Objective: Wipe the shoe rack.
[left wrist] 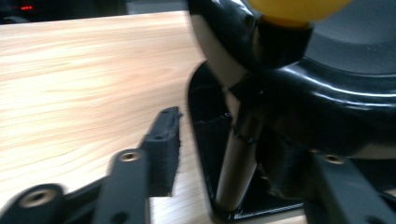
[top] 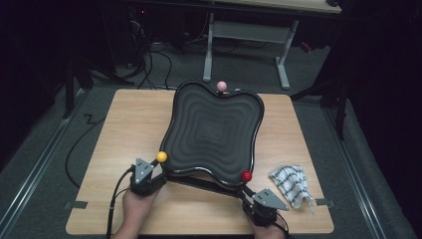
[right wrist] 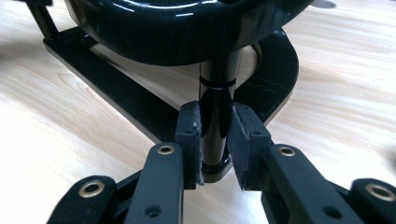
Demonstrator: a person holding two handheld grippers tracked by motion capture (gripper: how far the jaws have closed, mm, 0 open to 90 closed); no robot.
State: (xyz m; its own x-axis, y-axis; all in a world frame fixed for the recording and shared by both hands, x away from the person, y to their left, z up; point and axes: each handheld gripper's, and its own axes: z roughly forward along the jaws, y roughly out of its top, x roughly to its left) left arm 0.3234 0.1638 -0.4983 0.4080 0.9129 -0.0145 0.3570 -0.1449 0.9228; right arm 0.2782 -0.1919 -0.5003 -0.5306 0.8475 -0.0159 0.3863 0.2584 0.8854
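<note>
Honestly, what worries me most is how uneven my two holds are on this glossy black wavy-edged tray with its stepped concentric ridges (top: 211,132), which sits on a black frame with thin upright posts in the middle of the pale wooden table (top: 129,124). My right gripper (right wrist: 214,140) has its jaws drawn in around the dark shiny post (right wrist: 217,105) under the near corner topped by the red ball knob (top: 246,176); the left pad looks to be against the post, while a sliver of gap may remain at the right pad, so I judge that grip to be close but not surely firm. My left gripper (top: 144,181) is worse placed: its jaws stand partly open, the one pad (left wrist: 163,149) I can see is well clear of the metal post (left wrist: 238,158) below the yellow ball knob (left wrist: 294,9), and the other jaw is hidden behind the frame, so I hold nothing there.

If I lifted or pulled now, the right side alone would take the load, and the smooth round post could slip or twist between the pads. The tray might then tilt towards the left or skid across the table. Closing the left jaws off-centre could also nudge the frame sideways instead of gripping it. The black-and-white patterned cloth (top: 291,184) lying just beside my right hand could snag if the frame swings that way. The pink ball knob (top: 222,86) at the far edge is out of reach, so nothing steadies that end
</note>
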